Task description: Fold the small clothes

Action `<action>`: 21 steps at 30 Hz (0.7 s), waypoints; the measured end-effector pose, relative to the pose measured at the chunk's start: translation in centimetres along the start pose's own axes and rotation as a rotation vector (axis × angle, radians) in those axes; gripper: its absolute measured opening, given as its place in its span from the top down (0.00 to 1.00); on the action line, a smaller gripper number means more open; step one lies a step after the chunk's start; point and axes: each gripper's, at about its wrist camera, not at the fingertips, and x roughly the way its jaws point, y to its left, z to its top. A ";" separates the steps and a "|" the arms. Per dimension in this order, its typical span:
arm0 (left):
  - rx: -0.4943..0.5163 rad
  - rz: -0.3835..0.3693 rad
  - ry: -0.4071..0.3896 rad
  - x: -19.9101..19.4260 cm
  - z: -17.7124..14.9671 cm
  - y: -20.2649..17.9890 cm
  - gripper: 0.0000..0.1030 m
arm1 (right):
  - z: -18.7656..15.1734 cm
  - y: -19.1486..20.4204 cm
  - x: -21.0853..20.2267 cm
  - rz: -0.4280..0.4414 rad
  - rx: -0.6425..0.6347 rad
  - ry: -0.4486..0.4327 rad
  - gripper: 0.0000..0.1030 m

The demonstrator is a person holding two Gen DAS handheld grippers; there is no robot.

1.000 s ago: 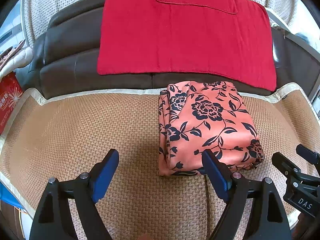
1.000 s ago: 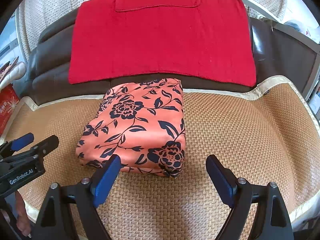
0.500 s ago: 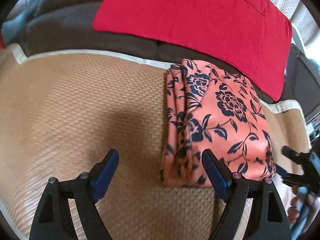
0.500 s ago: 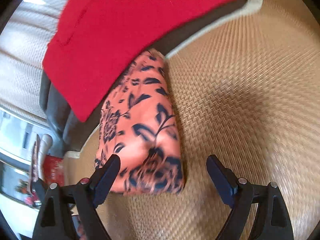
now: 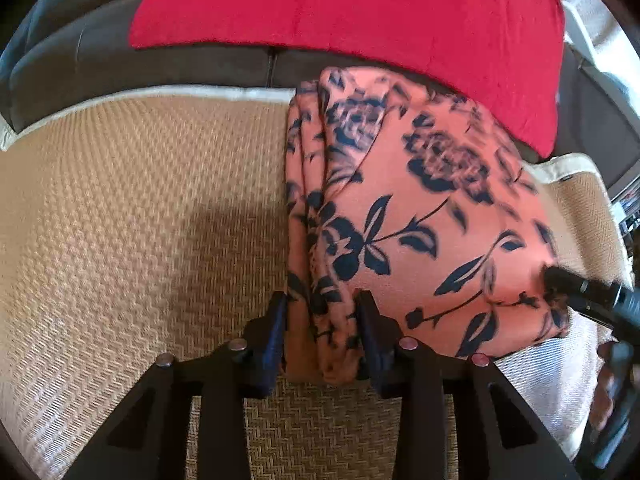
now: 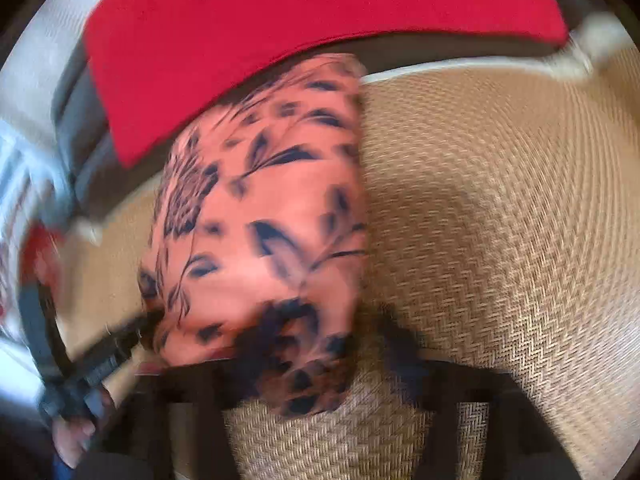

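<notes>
A folded salmon garment with dark blue flowers (image 5: pixel 420 208) (image 6: pixel 260 220) lies on a woven mat (image 5: pixel 132 216). My left gripper (image 5: pixel 322 332) is at the garment's near left corner. Its jaws are closing and both blue pads press the stacked layers between them. My right gripper (image 6: pixel 296 364) is blurred at the near right corner. Its jaws are closing too, with the corner between them and no clear grip. From the left wrist view, one right-gripper finger (image 5: pixel 560 280) rests on top of the cloth.
A red cloth (image 5: pixel 360 12) (image 6: pixel 280 20) is draped over the dark sofa back (image 5: pixel 72 64) just behind the garment. The woven mat (image 6: pixel 500 220) stretches wide to either side. A person's hand (image 5: pixel 608 396) holds the right gripper.
Both grippers have come down and forward onto the garment's near corners. The left jaws have narrowed onto the left edge. The right view has tilted and blurred, its jaws narrowing.
</notes>
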 end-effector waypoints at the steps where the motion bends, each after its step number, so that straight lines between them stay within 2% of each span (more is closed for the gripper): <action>1: 0.004 -0.004 -0.021 -0.5 0.2 -0.1 0.58 | 0.4 -0.5 -0.6 0.051 0.030 -0.030 0.22; 2: 0.009 -0.009 -0.033 -0.7 0.4 -0.2 0.54 | 1.1 -1.0 -1.0 0.109 0.064 -0.055 0.19; 4: 0.036 0.001 -0.017 0.1 0.5 -0.6 0.54 | 3.1 -1.8 -0.7 0.199 0.138 -0.072 0.16; 5: 0.039 0.007 0.005 0.8 0.4 -0.6 0.54 | 4.5 -2.2 0.1 0.227 0.163 -0.068 0.16; 7: 0.026 0.003 0.023 1.7 -0.1 -0.5 0.53 | 7.2 -3.4 2.8 0.222 0.214 -0.023 0.16; 8: 0.023 0.004 0.019 1.7 -0.2 -0.5 0.53 | 8.4 -3.9 4.6 0.223 0.245 0.022 0.22; 9: 0.022 0.008 0.017 1.5 -0.2 -0.6 0.53 | 9.5 -3.8 5.8 0.263 0.252 0.054 0.61; 10: 0.024 0.011 0.017 1.5 -0.2 -0.7 0.53 | 10.3 -2.9 5.9 0.268 0.220 0.066 0.65; 12: 0.030 0.014 0.013 1.4 -0.9 -0.5 0.52 | 10.8 0.2 4.2 0.160 0.077 0.010 0.68; 14: 0.019 0.007 0.012 1.7 -1.0 -0.3 0.51 | 10.3 1.2 4.4 0.060 0.035 -0.010 0.68; 15: 0.011 0.010 0.016 1.6 -0.9 -0.4 0.51 | 9.8 1.0 5.1 0.018 0.047 0.002 0.61; 16: 0.013 0.011 0.015 1.6 -0.7 -0.4 0.51 | 9.7 0.9 5.4 0.028 0.069 -0.006 0.45; 18: 0.024 0.027 -0.001 1.0 -0.5 -0.7 0.51 | 8.5 0.9 3.7 0.058 0.095 -0.061 0.27; 21: 0.031 0.039 -0.013 0.0 -0.7 -0.2 0.51 | 5.9 2.3 -0.1 0.066 0.048 -0.145 0.27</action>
